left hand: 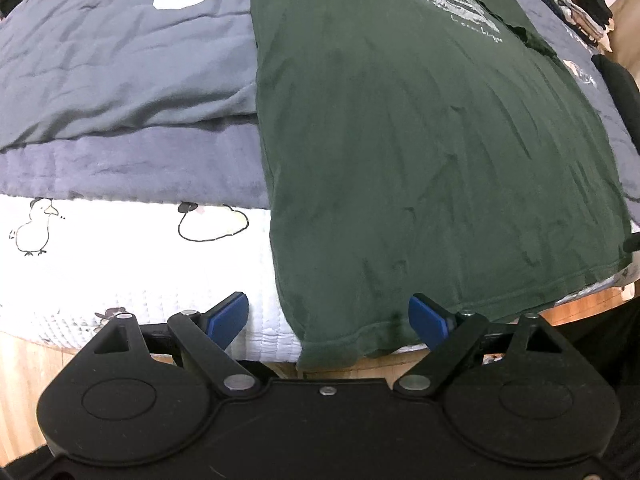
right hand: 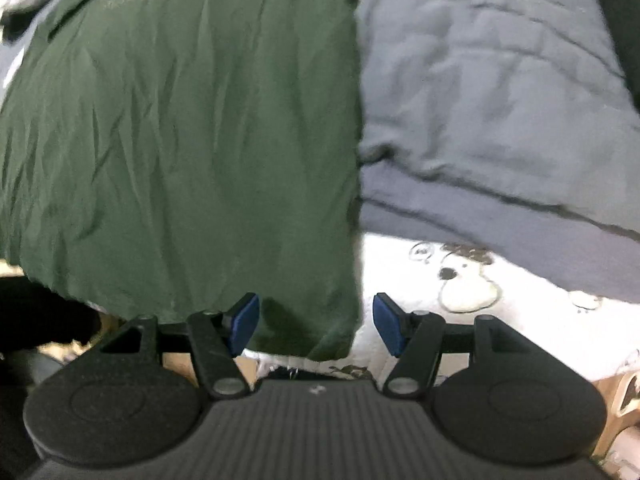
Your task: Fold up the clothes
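We see a bed with a soft grey quilt [left hand: 120, 64] over a white waffle-textured sheet [left hand: 120, 280] printed with duck outlines, wooden floor [left hand: 24, 380] below its near edge. A wrinkled dark green T-shirt [left hand: 420, 160] lies flat, its hem draped over that edge. The left gripper [left hand: 328, 318] and right gripper [right hand: 316, 324] each straddle 1 hem corner, blue pads wide apart, gripping nothing.

White print on green T-shirt [left hand: 420, 152], too faint to read; nothing else legible
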A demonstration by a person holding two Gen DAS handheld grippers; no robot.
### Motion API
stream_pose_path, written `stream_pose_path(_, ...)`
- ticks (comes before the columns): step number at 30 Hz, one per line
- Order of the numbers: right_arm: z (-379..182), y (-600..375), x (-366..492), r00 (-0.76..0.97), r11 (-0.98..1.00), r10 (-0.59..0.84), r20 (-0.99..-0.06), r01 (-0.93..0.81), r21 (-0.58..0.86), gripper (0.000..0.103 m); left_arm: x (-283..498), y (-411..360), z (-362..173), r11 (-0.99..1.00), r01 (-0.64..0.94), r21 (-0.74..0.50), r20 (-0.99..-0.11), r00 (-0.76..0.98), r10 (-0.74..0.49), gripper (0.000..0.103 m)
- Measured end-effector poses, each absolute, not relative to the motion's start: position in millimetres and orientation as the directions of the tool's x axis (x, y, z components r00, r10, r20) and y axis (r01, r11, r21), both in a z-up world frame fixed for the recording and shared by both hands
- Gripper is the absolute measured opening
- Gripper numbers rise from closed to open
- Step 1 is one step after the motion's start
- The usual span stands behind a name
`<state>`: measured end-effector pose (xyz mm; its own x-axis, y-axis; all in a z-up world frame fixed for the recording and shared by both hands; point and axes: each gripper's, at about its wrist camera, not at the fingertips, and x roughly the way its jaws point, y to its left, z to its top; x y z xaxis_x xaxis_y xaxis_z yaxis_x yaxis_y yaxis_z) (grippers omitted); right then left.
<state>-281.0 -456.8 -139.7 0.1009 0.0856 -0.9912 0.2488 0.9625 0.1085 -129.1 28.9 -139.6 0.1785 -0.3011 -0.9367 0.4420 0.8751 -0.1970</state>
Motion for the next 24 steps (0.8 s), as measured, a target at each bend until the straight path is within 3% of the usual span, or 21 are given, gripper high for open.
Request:
stream_pose_path(5, -145, -450, -276, 0.101, 0.969, 0.094, -0.990, 0.218, 0.114, 0.058, -130, 31, -150, 0.880, 0.419, -0.225, -0.931, 0.173, -0.321, 0.082)
stream_pose_path(6, -146, -448, -276, 0.107, 0.972, 0.095, -0.990, 0.206, 0.116, 0.047, -131, 30, -151, 0.877, 0.424, -0.228, -0.928, 0.178, -0.327, 0.081)
stream_pose_path(7, -145, -447, -276, 0.113, 0.973, 0.099, -0.989, 0.197, 0.120, 0.024, -132, 30, -151, 0.874, 0.428, -0.232, -0.925, 0.182, -0.334, 0.074)
stream_pose_path(8, -144, -447, -277, 0.123, 0.972, 0.106, -0.987, 0.198, 0.129, 0.015, -133, 30, -150, 0.869, 0.429, -0.245, -0.919, 0.182, -0.349, 0.071)
stream_pose_path(9, -141, -448, -279, 0.141, 0.968, 0.113, -0.984, 0.207, 0.141, 0.005, -133, 30, -149, 0.865, 0.430, -0.257, -0.914, 0.183, -0.363, 0.053)
stream_pose_path(10, -137, -450, -280, 0.166, 0.961, 0.128, -0.978, 0.222, 0.164, 0.005, -133, 32, -147, 0.865, 0.425, -0.269, -0.906, 0.193, -0.376, 0.017)
stream_pose_path(11, -131, -453, -283, 0.208, 0.946, 0.157, -0.965, 0.247, 0.207, 0.005, -133, 34, -146, 0.864, 0.415, -0.284, -0.900, 0.195, -0.390, 0.008)
stream_pose_path(18, -82, -485, -305, 0.616, 0.754, 0.277, -0.737, 0.337, 0.565, 0.004, -128, 49, -103, 0.803, 0.406, -0.436, -0.761, 0.311, -0.570, 0.006)
stream_pose_path(24, -79, -491, -276, 0.769, 0.712, 0.178, -0.614, 0.330, 0.620, 0.004, -89, 25, -72, 0.772, 0.430, -0.468, -0.637, 0.442, -0.632, 0.006)
